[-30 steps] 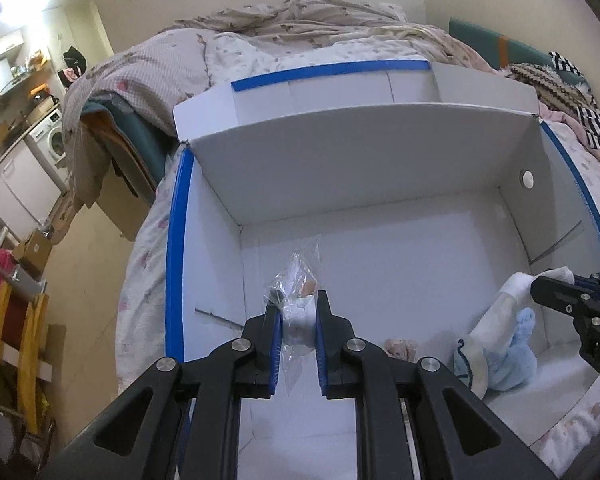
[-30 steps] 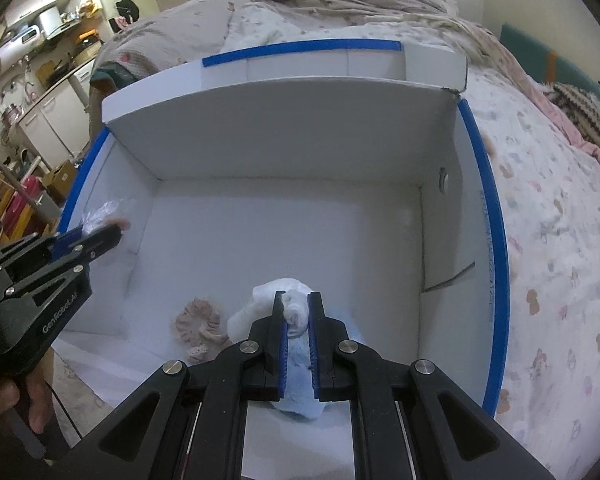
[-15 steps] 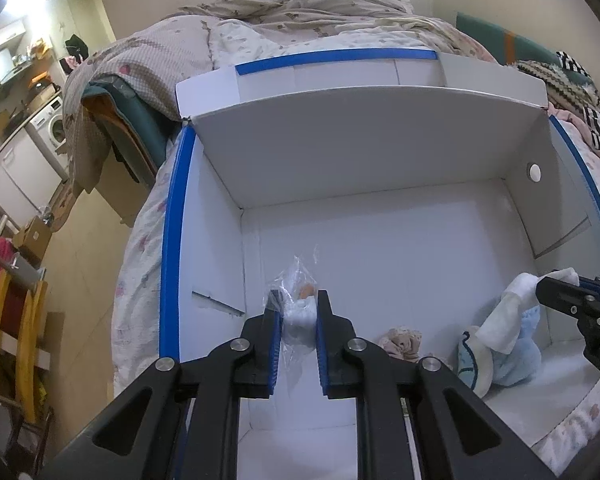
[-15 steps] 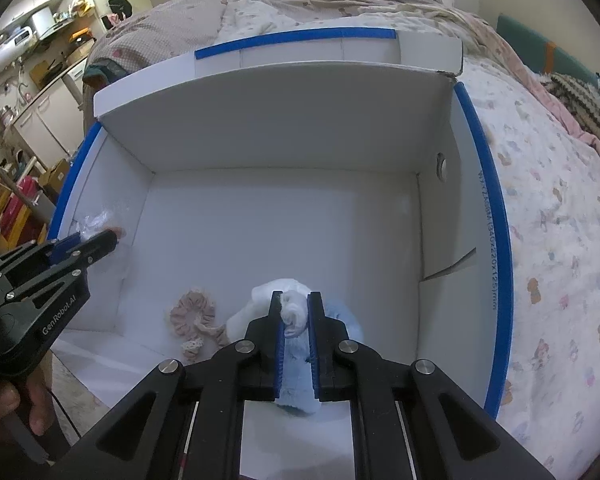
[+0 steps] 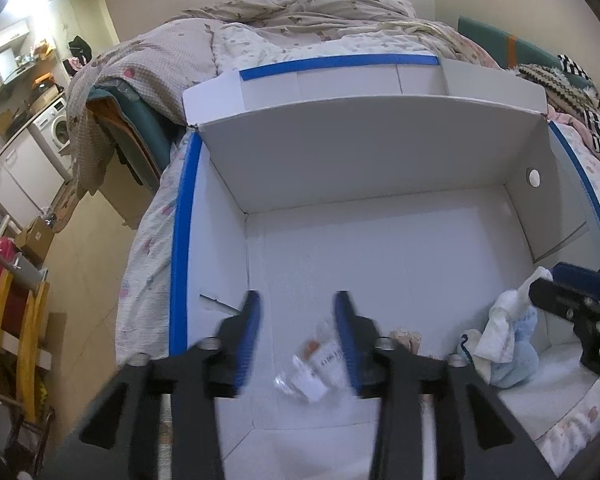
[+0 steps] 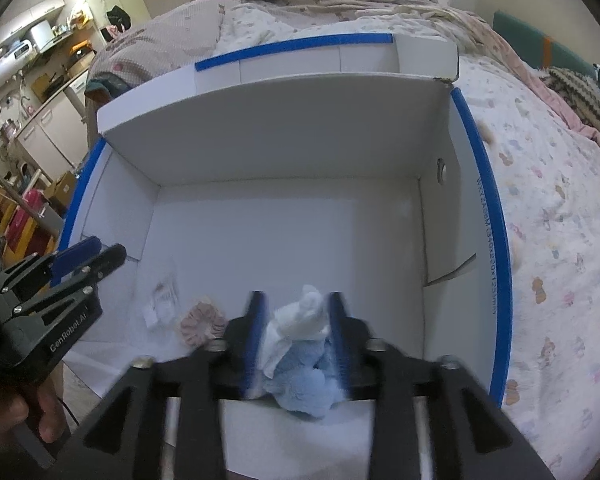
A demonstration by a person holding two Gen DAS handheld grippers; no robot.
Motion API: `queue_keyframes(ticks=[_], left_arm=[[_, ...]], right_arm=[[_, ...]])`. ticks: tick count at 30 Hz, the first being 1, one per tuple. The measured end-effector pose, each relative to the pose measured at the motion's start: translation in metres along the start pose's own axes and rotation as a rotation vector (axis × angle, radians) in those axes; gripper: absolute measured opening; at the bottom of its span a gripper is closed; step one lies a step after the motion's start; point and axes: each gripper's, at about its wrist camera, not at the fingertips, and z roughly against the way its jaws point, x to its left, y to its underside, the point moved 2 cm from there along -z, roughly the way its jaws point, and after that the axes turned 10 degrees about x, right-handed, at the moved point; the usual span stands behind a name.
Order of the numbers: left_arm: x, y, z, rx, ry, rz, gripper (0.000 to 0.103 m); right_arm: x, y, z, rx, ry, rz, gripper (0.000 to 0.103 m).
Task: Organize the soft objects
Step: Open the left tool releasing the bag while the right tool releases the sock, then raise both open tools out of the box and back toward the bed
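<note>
In the left wrist view we see our left gripper (image 5: 296, 312) at lower centre, jaws opening, blurred and clear of the crinkled clear packet (image 5: 314, 368) lying on the floor of the white box (image 5: 360, 152) between them. At lower right slumps a white-and-blue plush bundle (image 5: 504, 340).

In the right wrist view our right gripper (image 6: 296, 316) has jaws opening around that fluffy bundle (image 6: 300, 344), low centre; a pink scrunchie (image 6: 202, 322) lies just to its left.
</note>
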Motion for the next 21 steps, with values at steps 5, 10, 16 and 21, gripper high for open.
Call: queue_keyframes(ticks=[5,10,16,21], left_arm=[[0.003,-0.003,0.009,-0.034,0.005,0.019,0.058],[0.006,-0.003,0.014,-0.048,0.004,0.034,0.06],[0.008,-0.001,0.018,-0.055,0.002,0.041,0.06],[0.009,0.0,0.023,-0.066,-0.005,0.046,0.06]], right_arm=[[0.0,-0.003,0.007,-0.04,-0.019,-0.016,0.076],[-0.001,-0.006,0.018,-0.114,-0.061,-0.046,0.103],[-0.004,-0.007,0.028,-0.18,-0.104,-0.053,0.103],[0.002,-0.006,0.03,-0.186,-0.088,-0.026,0.103]])
